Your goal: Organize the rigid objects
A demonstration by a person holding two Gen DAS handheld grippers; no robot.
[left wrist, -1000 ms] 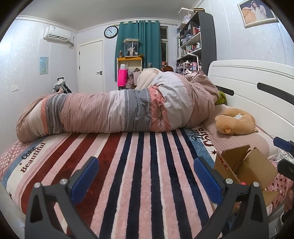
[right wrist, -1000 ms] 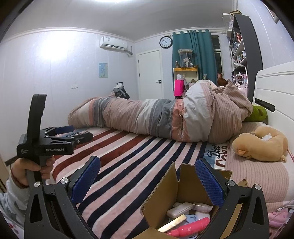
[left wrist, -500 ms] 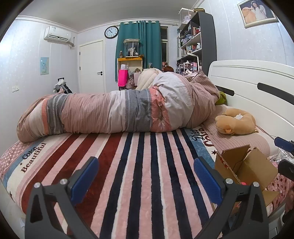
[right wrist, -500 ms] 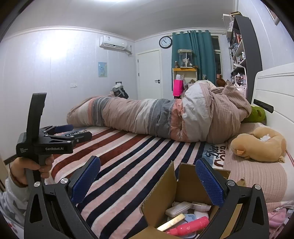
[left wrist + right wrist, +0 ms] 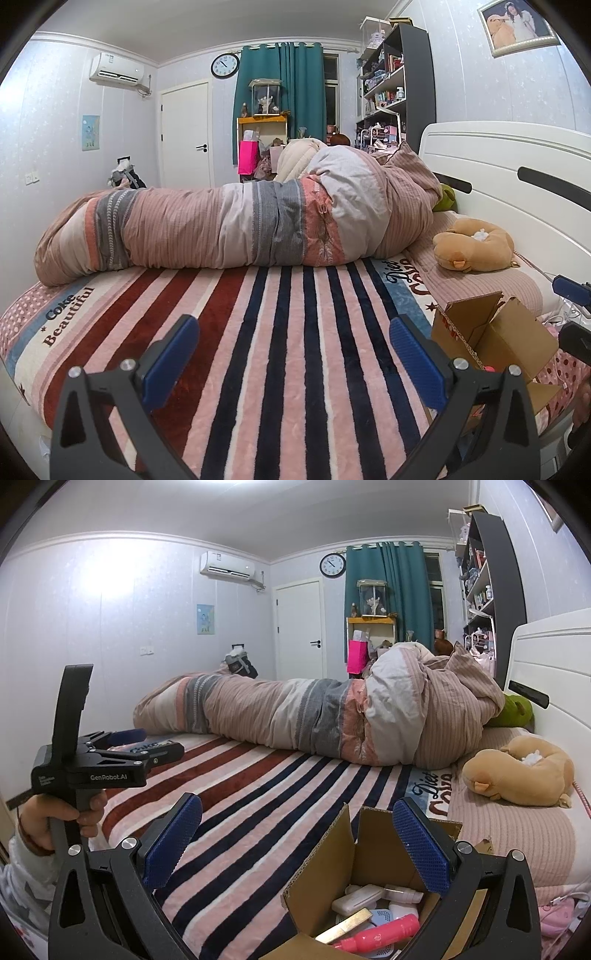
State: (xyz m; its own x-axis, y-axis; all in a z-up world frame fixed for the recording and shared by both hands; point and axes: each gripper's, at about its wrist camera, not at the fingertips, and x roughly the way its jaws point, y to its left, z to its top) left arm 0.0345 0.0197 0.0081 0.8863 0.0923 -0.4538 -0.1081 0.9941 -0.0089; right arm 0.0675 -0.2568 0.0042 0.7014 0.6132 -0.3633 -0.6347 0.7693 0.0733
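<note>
Both grippers, left gripper (image 5: 291, 354) and right gripper (image 5: 295, 834), spread, empty. Cardboard box (image 5: 373, 864) holds small items (image 5: 373, 919); sorting apparently not begun.

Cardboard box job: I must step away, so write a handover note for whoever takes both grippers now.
Left gripper: open, empty, above the striped blanket.
Right gripper: open, empty, over the cardboard box.
The box sits open on the bed near the headboard, holding a pink bottle, white cases and a gold bar.
Done: nothing taken out yet.
Left: lift the items out and arrange them.
</note>
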